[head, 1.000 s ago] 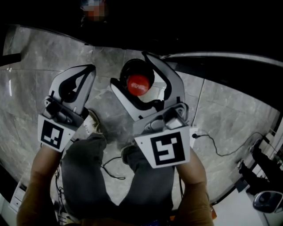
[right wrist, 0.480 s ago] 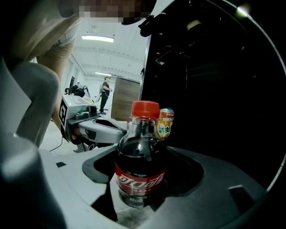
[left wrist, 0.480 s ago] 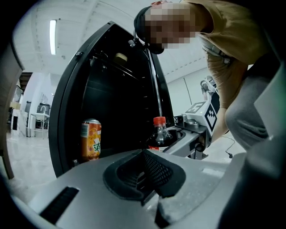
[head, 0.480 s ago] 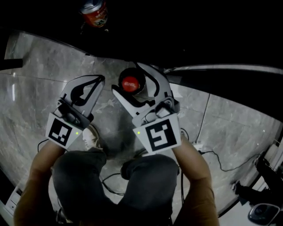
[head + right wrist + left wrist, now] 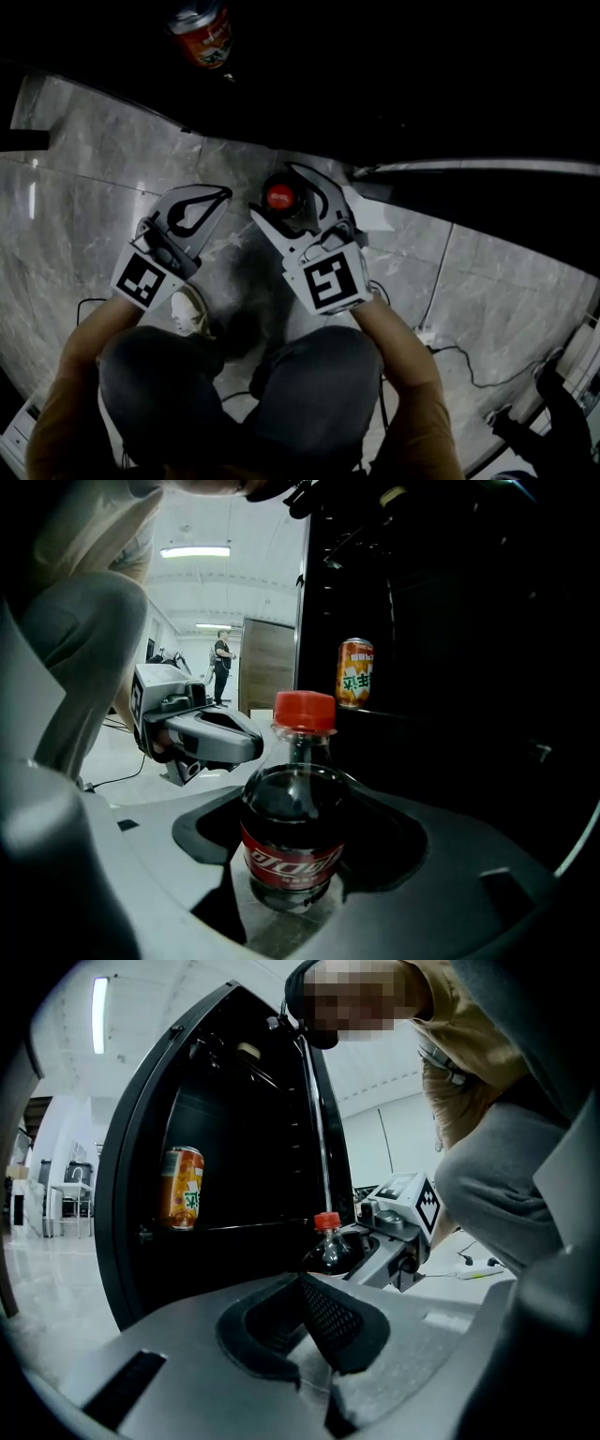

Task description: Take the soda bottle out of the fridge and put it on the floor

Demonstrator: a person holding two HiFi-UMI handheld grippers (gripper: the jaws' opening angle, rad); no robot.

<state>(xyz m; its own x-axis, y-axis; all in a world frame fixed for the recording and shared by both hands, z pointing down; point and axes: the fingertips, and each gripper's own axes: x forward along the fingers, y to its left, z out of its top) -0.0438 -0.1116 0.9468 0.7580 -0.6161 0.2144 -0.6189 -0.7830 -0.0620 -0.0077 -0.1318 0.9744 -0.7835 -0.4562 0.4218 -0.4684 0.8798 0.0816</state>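
Right gripper (image 5: 273, 187) pinching bottle (image 5: 292, 827) in front of the fridge (image 5: 234, 1101), left gripper (image 5: 217, 194) pressed together, empty, can (image 5: 181, 1188) inside the fridge.

Our right gripper (image 5: 298, 846) has its dark-padded jaws closed on the lower body of the soda bottle (image 5: 292, 808), which stands upright, red cap on, with dark cola inside and a red label facing us. Behind it to the right we see the open black fridge (image 5: 469, 649), with an orange drink can (image 5: 354, 672) upright on a shelf. To the left, our left gripper (image 5: 246, 745) hangs near the bottle's shoulder, apart from it, above the pale floor (image 5: 141, 785).
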